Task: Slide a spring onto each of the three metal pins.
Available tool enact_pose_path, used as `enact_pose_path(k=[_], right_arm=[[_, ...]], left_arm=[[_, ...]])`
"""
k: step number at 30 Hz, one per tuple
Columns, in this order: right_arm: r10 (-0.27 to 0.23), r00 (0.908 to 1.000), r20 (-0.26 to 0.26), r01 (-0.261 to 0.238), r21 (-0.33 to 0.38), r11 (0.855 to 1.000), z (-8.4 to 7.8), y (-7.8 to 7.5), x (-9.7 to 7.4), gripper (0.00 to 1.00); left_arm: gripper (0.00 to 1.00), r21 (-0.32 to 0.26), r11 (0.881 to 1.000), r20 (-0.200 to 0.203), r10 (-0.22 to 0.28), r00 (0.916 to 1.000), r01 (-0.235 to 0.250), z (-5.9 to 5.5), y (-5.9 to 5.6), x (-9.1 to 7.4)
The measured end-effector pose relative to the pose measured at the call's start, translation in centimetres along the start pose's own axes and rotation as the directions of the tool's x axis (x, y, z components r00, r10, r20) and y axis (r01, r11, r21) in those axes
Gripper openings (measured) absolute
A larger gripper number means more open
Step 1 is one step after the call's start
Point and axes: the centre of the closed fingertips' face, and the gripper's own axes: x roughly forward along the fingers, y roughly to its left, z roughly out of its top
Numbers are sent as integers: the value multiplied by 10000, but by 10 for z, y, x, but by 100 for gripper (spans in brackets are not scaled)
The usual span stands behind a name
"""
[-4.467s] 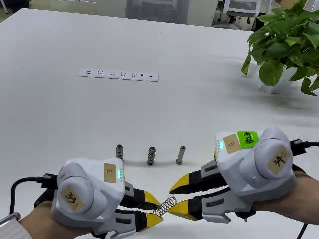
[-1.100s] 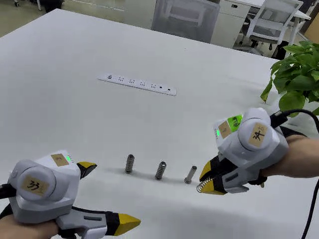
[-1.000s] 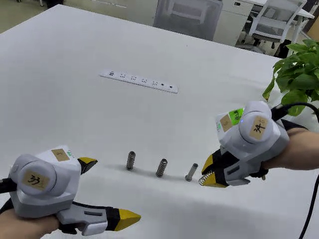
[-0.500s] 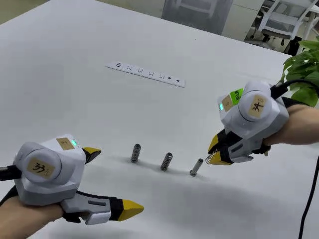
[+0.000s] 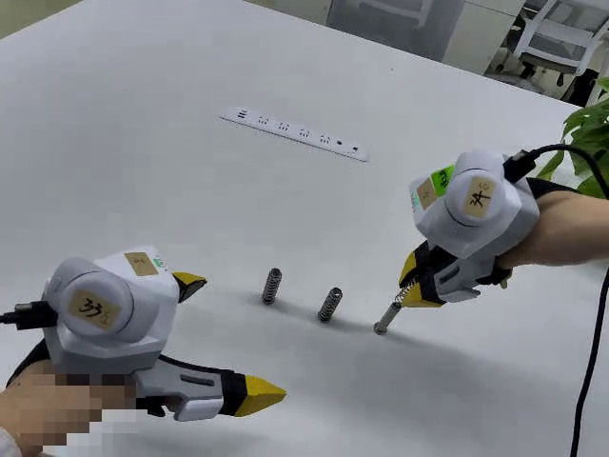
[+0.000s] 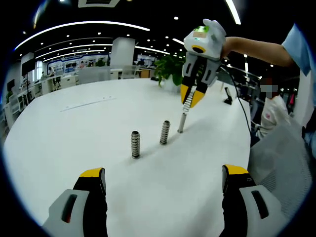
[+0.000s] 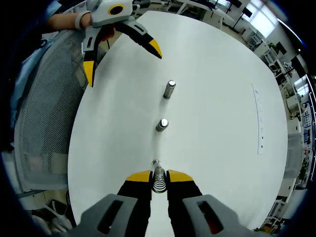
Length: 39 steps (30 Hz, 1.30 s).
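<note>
Three metal pins stand in a row on the white table (image 5: 143,143). The left pin (image 5: 272,286) and the middle pin (image 5: 329,304) each carry a spring. The right pin (image 5: 386,317) is bare. My right gripper (image 5: 412,288) is shut on a spring (image 7: 158,179) and holds it tilted just above that pin's top (image 7: 155,163). In the left gripper view the held spring (image 6: 186,104) hangs over the bare pin (image 6: 182,122). My left gripper (image 5: 226,338) stands open with nothing in it, low at the near left, apart from the pins.
A white power strip (image 5: 300,132) lies further back on the table. A green plant (image 5: 590,119) stands at the far right edge. A cable (image 5: 592,362) trails from the right gripper. A mesh chair back (image 7: 44,98) is beside the table's edge.
The left gripper let go of the spring and drew back to the left, open. The right gripper carried the spring up and over to the top of the bare right pin.
</note>
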Motion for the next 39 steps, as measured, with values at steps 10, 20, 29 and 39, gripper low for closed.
enact_pose_path(k=[10, 20, 29, 39], right_arm=[[180, 9997, -192, -182, -110, 9998, -3, -1, 7, 12], [273, 9994, -219, -275, -88, 9996, -3, -4, 8, 13], [320, 9992, -227, -325, -201, 9993, -2, -1, 6, 13], [348, 9987, -370, -358, -273, 9990, -3, 0, 7, 13]], left_arm=[[100, -11, 10000, -79, 44, 10000, -44, -3, 4, -1], [100, -24, 10000, -173, -49, 9998, 49, -5, 2, 0], [100, -8, 10000, -221, -98, 9997, 98, -6, 1, 1], [99, -14, 9999, -236, -116, 9997, 115, -6, 1, 1]])
